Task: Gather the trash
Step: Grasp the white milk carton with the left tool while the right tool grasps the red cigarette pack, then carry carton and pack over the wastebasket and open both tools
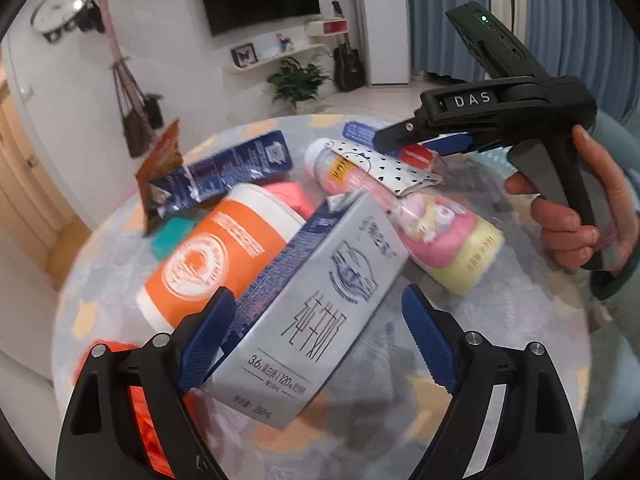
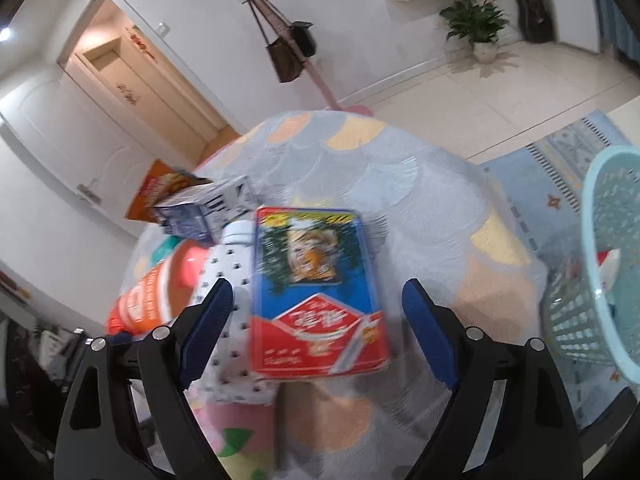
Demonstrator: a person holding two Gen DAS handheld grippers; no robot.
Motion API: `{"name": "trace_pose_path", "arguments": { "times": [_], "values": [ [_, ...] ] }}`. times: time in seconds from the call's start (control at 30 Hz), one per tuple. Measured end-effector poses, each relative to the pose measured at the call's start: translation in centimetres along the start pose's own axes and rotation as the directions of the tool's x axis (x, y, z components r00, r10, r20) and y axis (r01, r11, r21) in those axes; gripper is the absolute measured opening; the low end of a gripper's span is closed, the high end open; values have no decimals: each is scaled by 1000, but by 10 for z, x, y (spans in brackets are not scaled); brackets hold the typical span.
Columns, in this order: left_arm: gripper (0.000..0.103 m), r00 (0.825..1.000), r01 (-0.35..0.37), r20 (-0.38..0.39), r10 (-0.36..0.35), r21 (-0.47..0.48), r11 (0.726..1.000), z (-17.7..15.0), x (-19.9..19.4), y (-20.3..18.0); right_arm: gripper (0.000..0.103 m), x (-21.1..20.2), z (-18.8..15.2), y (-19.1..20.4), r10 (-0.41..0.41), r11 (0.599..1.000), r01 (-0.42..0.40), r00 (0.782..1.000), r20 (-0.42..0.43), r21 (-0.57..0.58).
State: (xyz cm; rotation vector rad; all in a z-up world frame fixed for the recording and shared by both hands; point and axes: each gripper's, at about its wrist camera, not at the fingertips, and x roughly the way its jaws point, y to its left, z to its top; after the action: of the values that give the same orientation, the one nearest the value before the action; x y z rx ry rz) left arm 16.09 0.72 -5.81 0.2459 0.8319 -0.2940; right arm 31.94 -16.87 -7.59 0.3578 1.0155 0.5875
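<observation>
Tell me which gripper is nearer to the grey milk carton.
Left. The left gripper is open with the grey milk carton between its fingers. The right gripper is open farther off, around the blue and red packet.

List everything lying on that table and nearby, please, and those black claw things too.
milk carton: 1, grey-white, between the left claw's fingers
orange cup: 1, orange and white, on its side left of the carton
pink bottle: 1, pink and yellow, behind the carton
blue wrapper: 1, dark blue, far left
blue-red packet: 1, before the right claw
basket: 1, pale teal, beside the table
table: 1, pastel cloth
left claw: open
right claw: open
</observation>
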Motion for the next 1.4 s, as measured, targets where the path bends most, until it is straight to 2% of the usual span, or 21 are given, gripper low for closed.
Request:
{"name": "trace_pose_path", "arguments": {
  "times": [0.13,0.3,0.37,0.4,0.43,0.47,0.57,0.63,0.77,0.93,1.1,1.2,1.27,1.4],
  "values": [
    [83,998,67,-18,-67,-19,998,-6,-8,1,85,2,0,3,-8,1000,8,1000,4,-9],
    [83,998,28,-56,-29,-19,999,-7,9,2,86,9,4,11,-51,998,51,998,21,-27],
    [82,996,60,-56,-63,-52,997,-6,13,7,70,8,3,10,-18,1000,18,1000,20,-17],
    [80,993,102,-51,-107,-85,991,-7,15,10,64,6,3,9,-6,1000,6,1000,22,-13],
    [76,991,118,-49,-123,-95,988,-8,16,10,58,5,3,8,1,1000,-1,1000,23,-9],
    [74,990,127,-54,-133,-99,987,-9,19,9,58,4,1,7,-9,1000,9,1000,23,-7],
    [75,994,74,-79,-79,-68,995,-13,28,0,58,0,-3,6,-22,999,23,999,25,-22],
    [67,993,79,-87,-85,-72,994,-14,32,-4,58,-4,-6,7,-34,999,35,999,31,-30],
    [58,994,75,-74,-81,-72,995,-13,29,-9,57,-22,-11,13,-69,995,74,994,81,-64],
    [58,992,125,48,-120,-110,986,-1,-4,-8,57,-60,-12,17,-101,990,117,979,178,-82],
    [58,980,143,151,-127,-100,985,32,-31,-15,57,-109,-10,18,-157,978,191,937,312,-82],
    [58,968,168,201,-147,-87,982,61,-38,-26,57,-137,-9,12,-222,961,268,893,392,-66],
    [58,961,183,222,-162,-76,980,83,-37,-34,57,-153,-10,4,-265,949,313,863,430,-45],
    [58,952,219,234,-199,-65,974,130,-20,-57,57,-174,-9,-22,-328,933,360,826,459,18]
  ]
}}
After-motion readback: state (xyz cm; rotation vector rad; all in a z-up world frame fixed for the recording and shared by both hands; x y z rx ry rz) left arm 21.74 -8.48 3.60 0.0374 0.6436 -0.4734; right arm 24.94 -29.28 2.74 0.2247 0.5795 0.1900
